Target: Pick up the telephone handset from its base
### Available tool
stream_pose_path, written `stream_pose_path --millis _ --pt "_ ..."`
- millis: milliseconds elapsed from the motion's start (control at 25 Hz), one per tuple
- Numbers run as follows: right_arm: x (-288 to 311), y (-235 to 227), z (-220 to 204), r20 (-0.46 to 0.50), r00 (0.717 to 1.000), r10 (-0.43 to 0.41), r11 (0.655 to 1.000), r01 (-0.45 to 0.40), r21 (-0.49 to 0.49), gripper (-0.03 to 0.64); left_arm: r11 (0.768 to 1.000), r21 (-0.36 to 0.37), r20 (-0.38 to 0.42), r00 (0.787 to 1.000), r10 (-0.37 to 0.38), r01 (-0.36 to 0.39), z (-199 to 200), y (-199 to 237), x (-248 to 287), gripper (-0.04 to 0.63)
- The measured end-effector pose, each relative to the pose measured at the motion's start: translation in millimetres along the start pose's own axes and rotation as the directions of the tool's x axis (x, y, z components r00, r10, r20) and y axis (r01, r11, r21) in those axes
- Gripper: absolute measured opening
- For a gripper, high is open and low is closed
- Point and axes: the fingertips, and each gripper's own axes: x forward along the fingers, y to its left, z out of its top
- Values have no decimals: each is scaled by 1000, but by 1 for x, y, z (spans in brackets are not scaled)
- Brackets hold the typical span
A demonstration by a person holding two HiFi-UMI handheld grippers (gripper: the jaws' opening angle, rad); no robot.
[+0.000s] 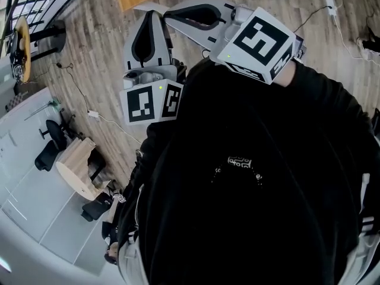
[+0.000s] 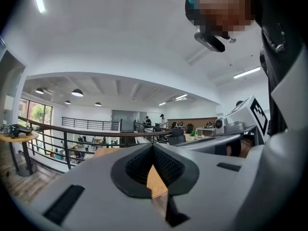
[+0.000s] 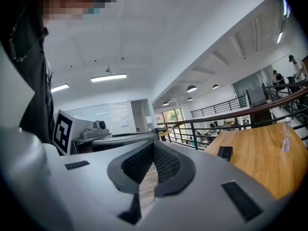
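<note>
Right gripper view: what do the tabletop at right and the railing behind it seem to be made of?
Tabletop: wood or wood veneer, warm orange-brown with faint grain lines and a smooth, slightly satin finish. Railing: thin dark upright bars, probably painted metal, under a brownish handrail that could be wood; it is too far off to be sure.

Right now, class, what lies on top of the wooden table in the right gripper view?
On the wooden table: a clear bottle and a small black flat object. The right gripper covers its near end, so anything there is hidden.
</note>
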Motion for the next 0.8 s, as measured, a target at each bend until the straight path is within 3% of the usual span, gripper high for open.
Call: stream_pose_path --millis 800 --pt "-8 -8 0 -8 999 52 998 -51 26 16 999 -20 -14 999 48 -48 -4 -7 10 5"
